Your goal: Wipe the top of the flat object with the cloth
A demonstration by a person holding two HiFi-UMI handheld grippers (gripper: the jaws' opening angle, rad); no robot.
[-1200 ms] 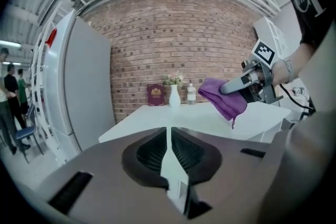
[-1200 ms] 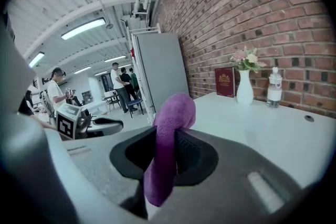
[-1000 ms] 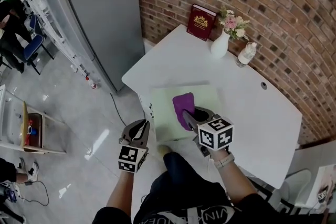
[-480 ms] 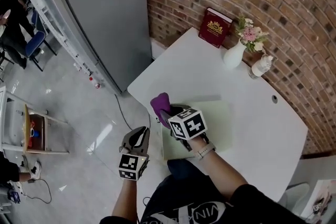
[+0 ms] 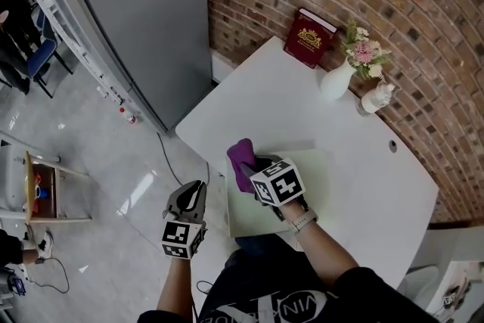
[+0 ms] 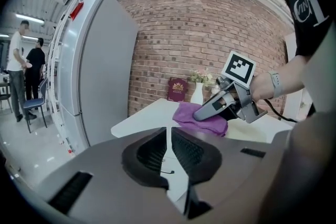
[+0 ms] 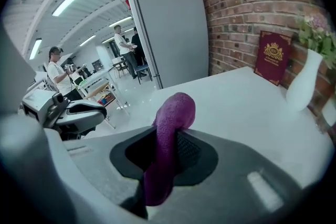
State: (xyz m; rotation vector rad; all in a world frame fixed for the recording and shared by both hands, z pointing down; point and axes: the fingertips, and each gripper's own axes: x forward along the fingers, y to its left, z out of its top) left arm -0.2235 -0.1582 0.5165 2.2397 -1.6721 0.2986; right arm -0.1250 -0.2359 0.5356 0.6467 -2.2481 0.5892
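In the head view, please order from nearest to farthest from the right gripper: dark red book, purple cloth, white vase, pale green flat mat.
1. Purple cloth: clamped in the jaws of the right gripper.
2. Pale green flat mat: directly under the gripper.
3. White vase: farther back, near the brick wall.
4. Dark red book: farthest, leaning against that wall.

My left grey two-jaw gripper [image 5: 190, 191] has its jaws together, empty; ahead and to its right, my right gripper [image 5: 255, 169] pinches a purple terry cloth [image 5: 240, 156], pointing steeply down
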